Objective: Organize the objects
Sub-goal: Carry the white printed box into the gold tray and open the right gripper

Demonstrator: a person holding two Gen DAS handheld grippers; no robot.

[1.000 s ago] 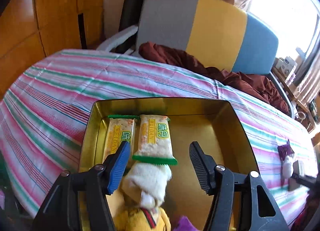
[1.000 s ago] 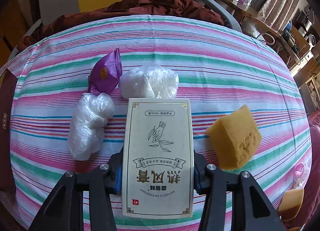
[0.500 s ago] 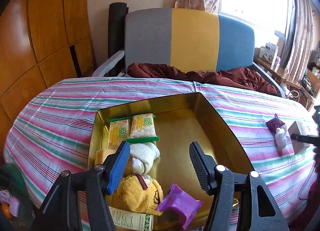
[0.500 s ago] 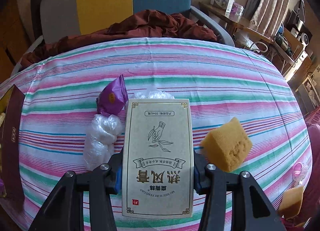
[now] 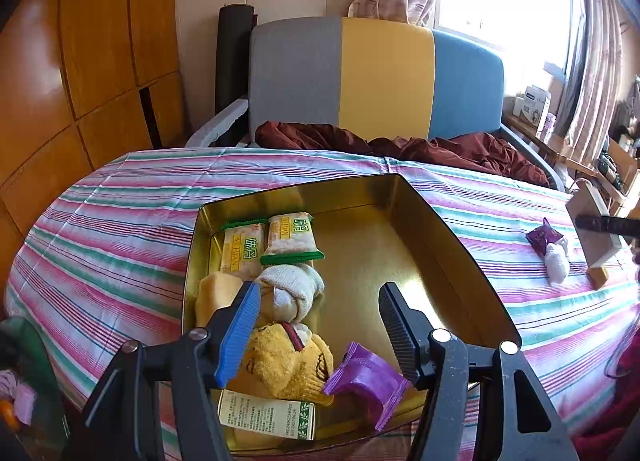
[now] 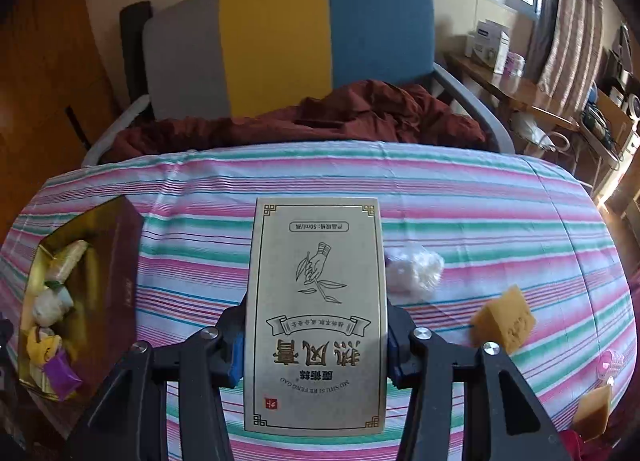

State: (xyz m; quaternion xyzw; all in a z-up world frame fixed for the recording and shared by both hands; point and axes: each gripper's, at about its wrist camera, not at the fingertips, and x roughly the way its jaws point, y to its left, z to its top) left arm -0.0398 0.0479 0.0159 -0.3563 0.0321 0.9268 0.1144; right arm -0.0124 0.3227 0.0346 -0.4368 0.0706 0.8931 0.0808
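Beige box (image 6: 316, 317) clamped in right claw (image 6: 316, 345)
Left claw (image 5: 316, 325) held released, nothing gripped, above gold tin (image 5: 440, 237) on striped table (image 5: 120, 229)

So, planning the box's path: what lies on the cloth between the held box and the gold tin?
Only bare striped tablecloth lies between the box and the tin, in the right wrist view.

Tricolour chair (image 5: 384, 77), maroon cloth (image 6: 320, 117)

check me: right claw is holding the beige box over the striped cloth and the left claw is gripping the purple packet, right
Not quite: the left claw is open and grips nothing, as the left wrist view shows; the purple packet lies in the tin. The right claw does hold the beige box over the striped cloth.
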